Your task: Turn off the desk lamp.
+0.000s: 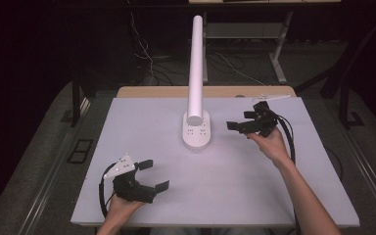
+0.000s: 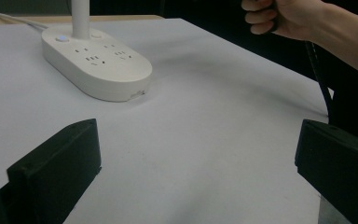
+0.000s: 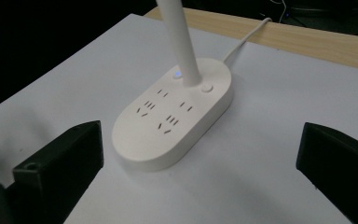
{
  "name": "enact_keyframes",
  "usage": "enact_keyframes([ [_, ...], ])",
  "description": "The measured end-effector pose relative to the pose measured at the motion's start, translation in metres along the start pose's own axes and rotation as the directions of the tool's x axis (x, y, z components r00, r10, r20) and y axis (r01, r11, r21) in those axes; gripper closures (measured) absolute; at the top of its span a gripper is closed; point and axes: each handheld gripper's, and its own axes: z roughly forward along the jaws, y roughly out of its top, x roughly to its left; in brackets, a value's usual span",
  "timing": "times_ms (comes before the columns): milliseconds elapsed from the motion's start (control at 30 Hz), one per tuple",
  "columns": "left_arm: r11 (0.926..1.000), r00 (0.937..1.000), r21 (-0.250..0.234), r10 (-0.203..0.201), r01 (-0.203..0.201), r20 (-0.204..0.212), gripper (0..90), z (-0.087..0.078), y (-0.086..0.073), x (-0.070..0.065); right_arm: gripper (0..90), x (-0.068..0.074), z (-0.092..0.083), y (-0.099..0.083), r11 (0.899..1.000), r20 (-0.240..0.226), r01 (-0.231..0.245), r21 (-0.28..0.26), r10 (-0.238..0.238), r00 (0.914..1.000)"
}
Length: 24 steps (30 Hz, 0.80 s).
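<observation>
R gripper (image 1: 242,125) spread wide, empty, mid-right of frame; lamp base (image 1: 197,131) sits just left, nearer than L gripper (image 1: 154,175), also spread.

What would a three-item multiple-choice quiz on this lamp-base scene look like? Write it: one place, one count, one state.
1. Where does the lamp base stand on the table?
A. near the far edge, about mid-width
B. at the near left corner
C. on the floor

2. How many round buttons flank the lamp stem?
A. none
B. two
C. five

3. How does the right gripper stand?
A. shut on the stem
B. shut on the cable
C. open, holding nothing

Answers: 1 A, the high view shows the base centred toward the back. 2 B, the right gripper view shows one on each side of the stem. 3 C, its jaws stand wide apart with bare table between.
</observation>
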Motion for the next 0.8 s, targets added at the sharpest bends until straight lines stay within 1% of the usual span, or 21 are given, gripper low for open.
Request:
enact_keyframes([
  [100,1.0000,1.0000,0.003,0.002,-0.002,0.000,0.0,0.001,0.000,-0.001,0.6,0.006,-0.013,-0.008,1.000,-0.003,0.016,-0.002,-0.016,0.9999],
  [200,1.0000,1.0000,0.005,0.004,-0.004,0.005,0.0,0.002,0.000,-0.002,0.6,0.011,-0.024,-0.015,1.000,-0.010,0.021,-0.005,-0.021,0.9997],
  [333,0.9999,0.9999,0.008,0.010,-0.010,0.006,0.0,0.002,0.000,-0.003,0.6,0.019,-0.036,-0.027,0.999,-0.018,0.031,-0.008,-0.031,0.9993],
  [433,0.9999,1.0000,0.009,0.009,-0.009,0.003,0.0,0.002,0.000,-0.003,0.6,0.022,-0.044,-0.037,0.999,-0.025,0.029,-0.019,-0.029,0.9993],
  [633,0.9999,1.0000,0.010,0.008,-0.008,0.002,0.0,0.002,0.000,-0.003,0.6,0.026,-0.059,-0.060,1.000,-0.019,0.013,-0.028,-0.013,0.9997],
  [800,0.9999,1.0000,0.012,0.009,-0.009,0.001,0.0,0.002,0.000,-0.003,0.6,0.029,-0.073,-0.080,0.999,0.008,0.014,-0.035,-0.014,0.9999],
])
